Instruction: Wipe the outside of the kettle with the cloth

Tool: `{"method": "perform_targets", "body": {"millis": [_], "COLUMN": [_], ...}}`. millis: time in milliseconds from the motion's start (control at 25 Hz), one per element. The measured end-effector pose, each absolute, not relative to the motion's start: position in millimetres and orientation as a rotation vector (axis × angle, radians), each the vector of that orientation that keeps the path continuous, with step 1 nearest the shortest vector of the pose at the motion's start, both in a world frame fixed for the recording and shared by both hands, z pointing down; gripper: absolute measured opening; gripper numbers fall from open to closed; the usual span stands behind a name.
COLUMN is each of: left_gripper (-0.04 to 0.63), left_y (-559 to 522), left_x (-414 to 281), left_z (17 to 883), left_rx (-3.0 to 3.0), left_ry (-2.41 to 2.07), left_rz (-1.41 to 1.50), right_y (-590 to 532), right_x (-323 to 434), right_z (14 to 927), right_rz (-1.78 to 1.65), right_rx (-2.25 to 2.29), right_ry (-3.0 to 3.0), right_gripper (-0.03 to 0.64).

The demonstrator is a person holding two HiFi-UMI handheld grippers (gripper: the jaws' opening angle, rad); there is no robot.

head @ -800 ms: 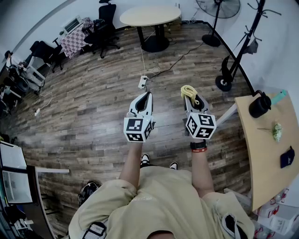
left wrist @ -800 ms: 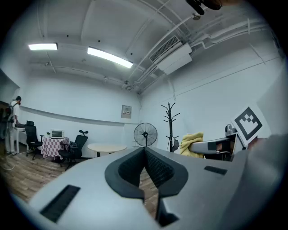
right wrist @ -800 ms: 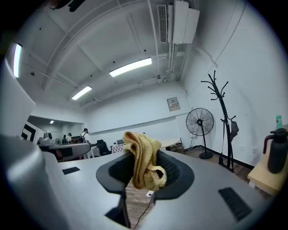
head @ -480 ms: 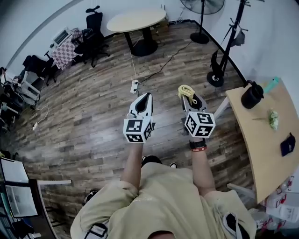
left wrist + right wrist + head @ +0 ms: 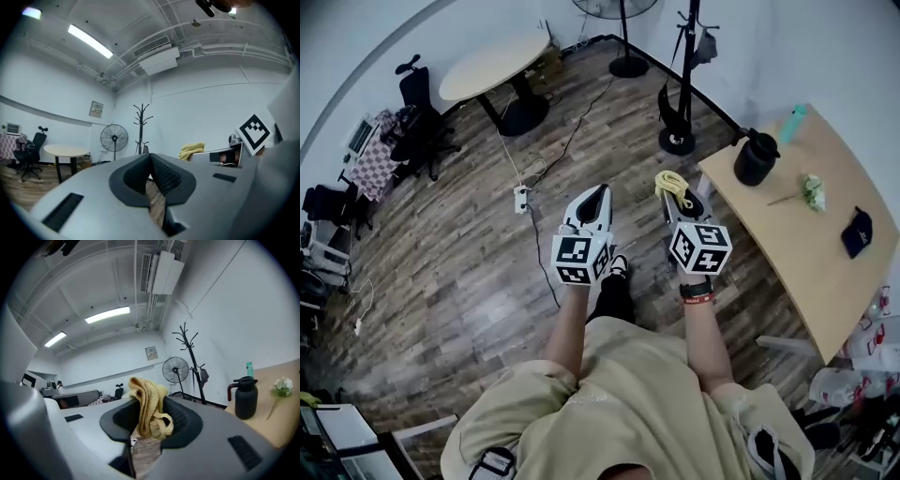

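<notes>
The right gripper (image 5: 149,416) is pinching the cloth (image 5: 147,401) between its jaws, with a bunched fold poking up past the tips and a looser loop hanging in the gap below. The left gripper (image 5: 150,161) is riding beside it at 9 o'clock, its jaws pressed together on nothing. Both are hanging in the air above the floor, in front of the person's chest.

The kettle (image 5: 756,157) is standing upright at about 2 o'clock from the right gripper, well apart from it, on the near corner of the table (image 5: 787,253). Nothing is touching it yet, so the wiping is judged as not yet begun. Farther along the table a flower (image 5: 812,190) is lying at 3 o'clock from the kettle and a bottle (image 5: 794,123) is standing at its 1 o'clock.

The cloth is looking soft, light and limp, a knitted thing that will be folding round a curved wall easily; since only a bunch is being held, the free part is likely flopping rather than pressing flat. The kettle is looking rigid, dark and smooth, so it is probably sliding or tipping under a sideways rub; whether it is full, and so heavy, cannot be told. Its handle, sticking out at 9 o'clock in the right gripper view, is looking like the sound place for the left gripper to be steadying it.
</notes>
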State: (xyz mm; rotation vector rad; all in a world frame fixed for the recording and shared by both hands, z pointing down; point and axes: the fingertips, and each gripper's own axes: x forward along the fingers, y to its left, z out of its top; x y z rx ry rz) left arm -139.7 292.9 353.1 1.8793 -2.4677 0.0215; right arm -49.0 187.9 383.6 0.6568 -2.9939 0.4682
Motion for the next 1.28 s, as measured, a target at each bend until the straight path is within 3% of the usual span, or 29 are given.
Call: {"method": "perform_targets", "body": {"millis": [600, 920, 1280], "left_gripper": [0.021, 0.021, 0.021], "left_y": [-10.9, -105.8, -169.3], "left_x": [-60.2, -30.2, -53.0], "left_z": [355.5, 377.3, 412.9], "left_rx": [2.492, 2.647, 2.69], "left_ry": [-1.826, -1.513, -1.361], "left_rz": [0.053, 0.07, 0.106], "right_y": [-37.7, -112.8, -166.7], "right_x": [47.0, 71.6, 52.4], "right_z": [381.1, 396.5, 430.1], "right_rz": [0.501, 0.553, 0.655], "right_rx": [1.414, 1.723, 1.91], "right_ry": [-2.767, -2.574, -2.402], "right_gripper": [0.138, 0.14, 0.141]}}
